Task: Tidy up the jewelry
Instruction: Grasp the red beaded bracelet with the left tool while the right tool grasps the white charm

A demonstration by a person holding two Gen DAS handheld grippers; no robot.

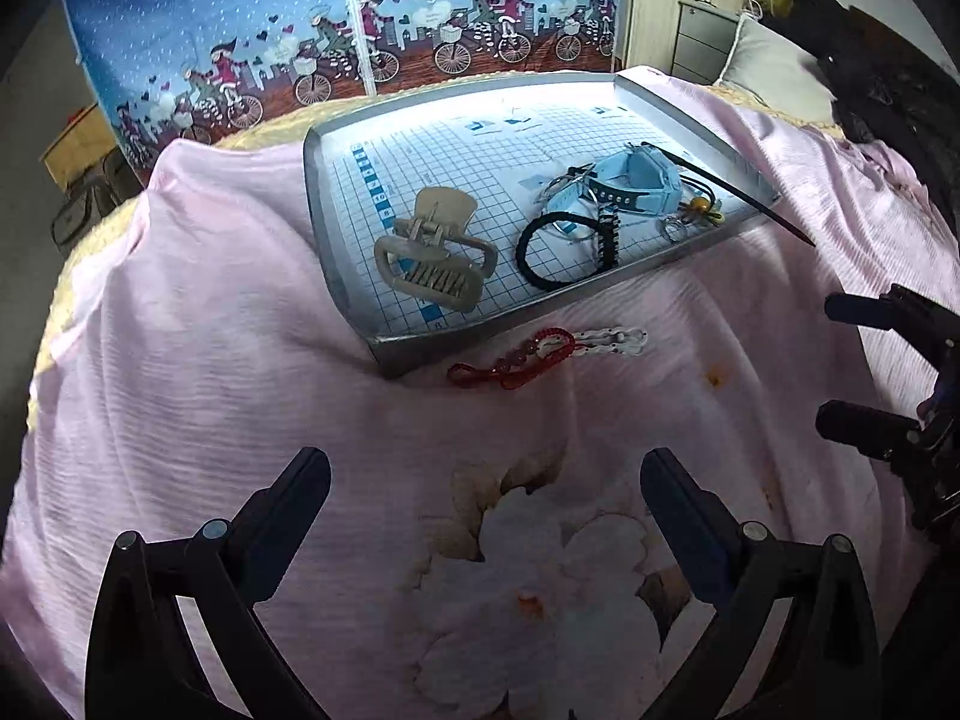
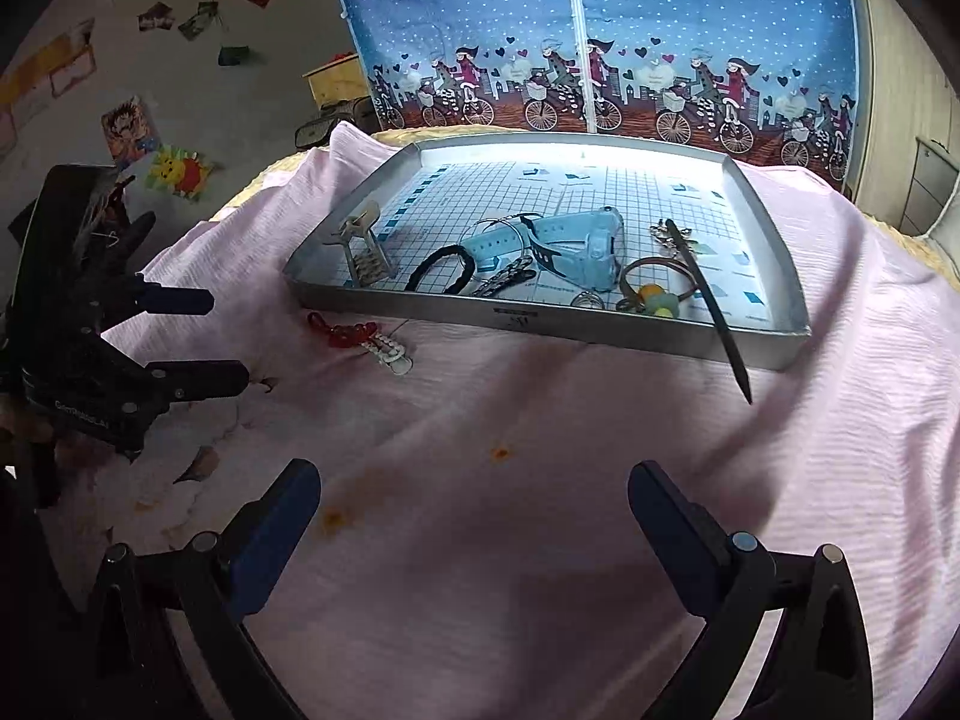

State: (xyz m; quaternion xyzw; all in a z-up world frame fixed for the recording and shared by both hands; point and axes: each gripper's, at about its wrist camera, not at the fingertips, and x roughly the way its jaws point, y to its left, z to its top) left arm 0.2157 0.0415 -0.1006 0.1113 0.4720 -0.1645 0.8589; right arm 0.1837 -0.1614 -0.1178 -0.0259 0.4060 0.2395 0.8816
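Left gripper (image 1: 485, 483) and right gripper (image 2: 474, 495): fingers apart, holding nothing, both above the pink bedsheet (image 2: 540, 480). Red bracelet (image 1: 510, 363) and white bracelet (image 1: 612, 341) lie on the sheet, just beside the metal tray (image 1: 336, 228). Tray contains beige claw clip (image 1: 435, 261), black hair tie (image 1: 555, 252), blue watch (image 1: 636, 177).

In the tray's (image 2: 540, 315) near right corner the small rings and beads (image 2: 651, 300) blur into a tangle too small to sort out, and the print (image 1: 480, 126) along its far edge is unreadable
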